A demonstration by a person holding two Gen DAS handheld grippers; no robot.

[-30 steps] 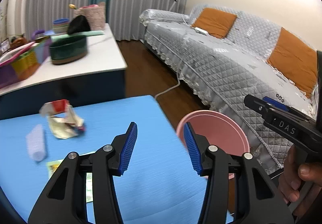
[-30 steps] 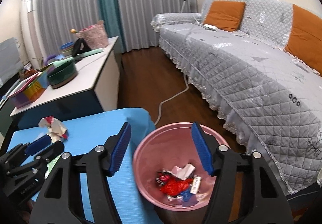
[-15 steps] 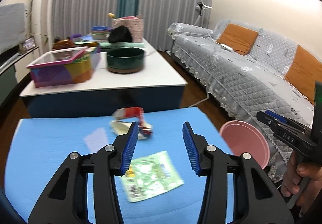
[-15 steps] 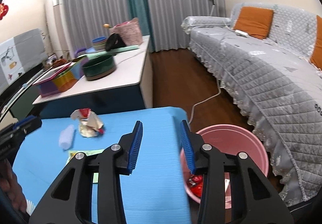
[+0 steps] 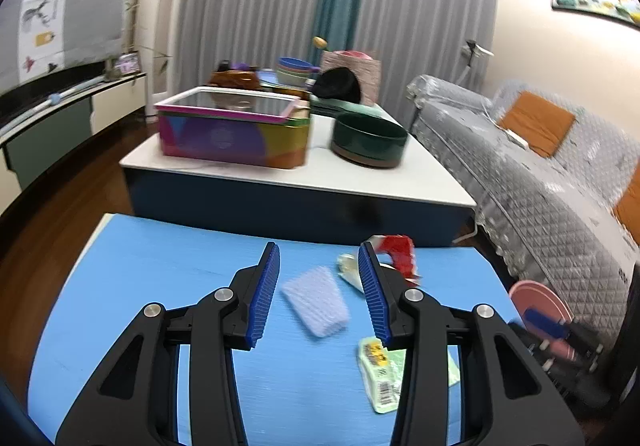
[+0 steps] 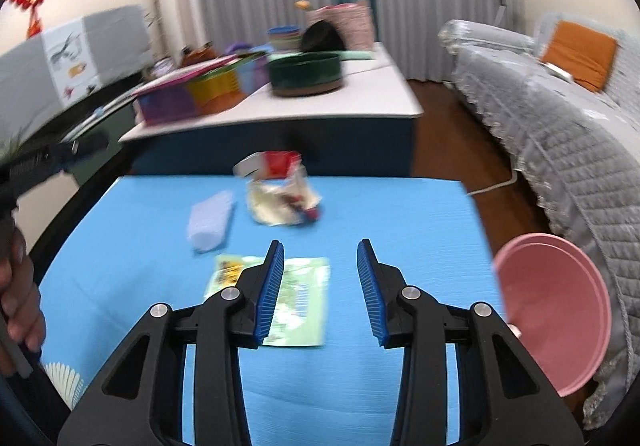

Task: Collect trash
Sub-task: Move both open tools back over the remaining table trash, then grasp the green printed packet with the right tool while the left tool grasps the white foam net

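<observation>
Trash lies on the blue table [image 5: 160, 270]: a white foam sleeve [image 5: 316, 302], a crumpled red and white wrapper [image 5: 394, 250] and a flat green packet [image 5: 384, 370]. My left gripper [image 5: 318, 248] hovers open above the foam sleeve, which shows between its fingers untouched. My right gripper [image 6: 320, 246] is open and empty over the table, with the green packet [image 6: 298, 298] under its left finger. Beyond it lie the foam sleeve [image 6: 210, 221] and the wrapper [image 6: 280, 189]. The pink bin [image 6: 556, 322] stands off the table's right edge.
A low white table [image 5: 352, 177] behind holds a colourful box [image 5: 236, 133], a dark green bowl [image 5: 368, 137] and other items. A grey-covered sofa [image 5: 540, 173] runs along the right. A hand [image 6: 16, 286] holds the left gripper at the left edge.
Both grippers swung left, away from the pink bin and toward the trash on the blue table. The right jaws narrowed; the left jaws narrowed slightly. The foam sleeve now shows between the left fingers.
</observation>
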